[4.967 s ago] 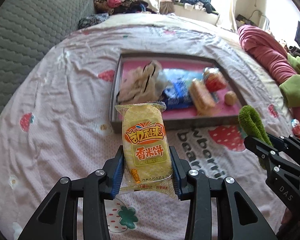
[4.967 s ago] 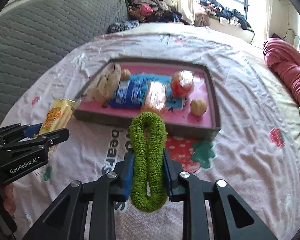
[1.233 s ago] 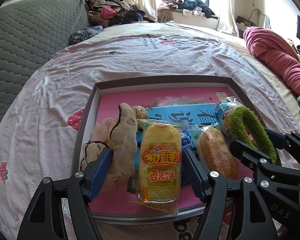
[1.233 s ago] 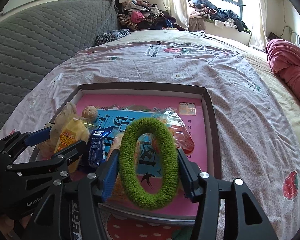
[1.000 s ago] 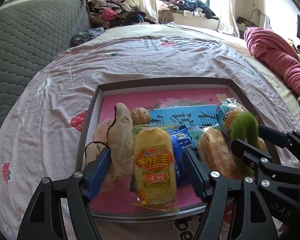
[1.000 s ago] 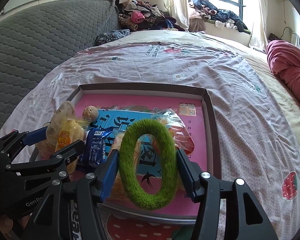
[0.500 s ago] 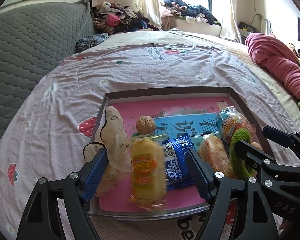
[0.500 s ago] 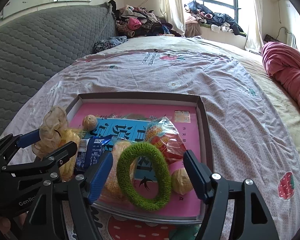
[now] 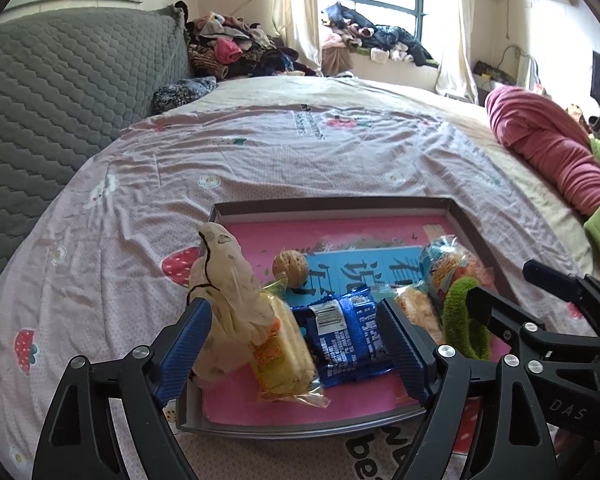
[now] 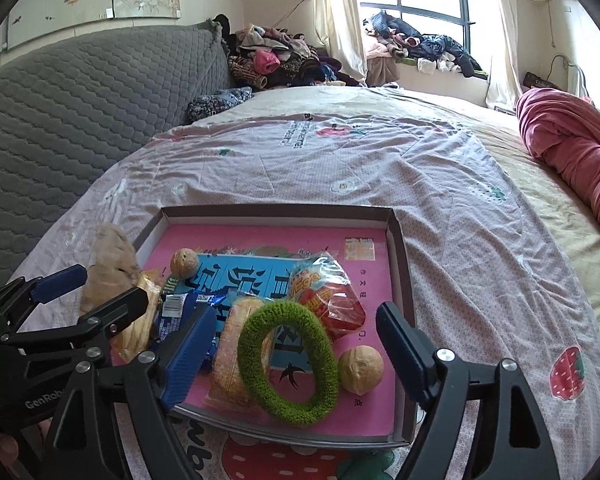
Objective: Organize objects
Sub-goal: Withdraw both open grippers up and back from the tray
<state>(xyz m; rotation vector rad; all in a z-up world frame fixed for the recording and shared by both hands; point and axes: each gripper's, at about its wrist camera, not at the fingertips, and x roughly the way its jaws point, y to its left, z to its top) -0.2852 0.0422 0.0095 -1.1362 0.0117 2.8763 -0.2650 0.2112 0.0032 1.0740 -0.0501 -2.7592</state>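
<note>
A: Left gripper (image 9: pixel 296 344) status?

B: Jaws opening, set wide. Yellow rice cracker pack (image 9: pixel 282 354) between the blue pads (image 9: pixel 184 350), touched by neither, lying inside the tray (image 9: pixel 332 206) against the beige cloth bundle (image 9: pixel 224 292). Blue snack pack (image 9: pixel 350 336) just beside it, toward the right pad.

A: Right gripper (image 10: pixel 290 354)?

B: Jaws opening as well, nothing gripped. Green fuzzy ring (image 10: pixel 288 360) lying flat in the tray (image 10: pixel 276 211) between the pads, clear of both, partly over the orange wafer pack (image 10: pixel 234 356). Walnut (image 10: pixel 360 368) touching or just beside the ring on its right. Red snack bag (image 10: pixel 328 300) just behind the ring. Second walnut (image 10: pixel 184 263) farther back on the left.

A: Edges?

B: Near tray wall directly below both grippers. Right wall near the walnut, a bare pink strip between. Cloth bundle standing up over the left wall.

A: Open room?

B: Rear half of the tray floor mostly bare. Bedsheet (image 10: pixel 340 160) open behind the tray and on its right. Grey quilted headboard (image 10: pixel 80 108) well off to the left, pink blanket (image 10: pixel 572 152) well off to the right.
</note>
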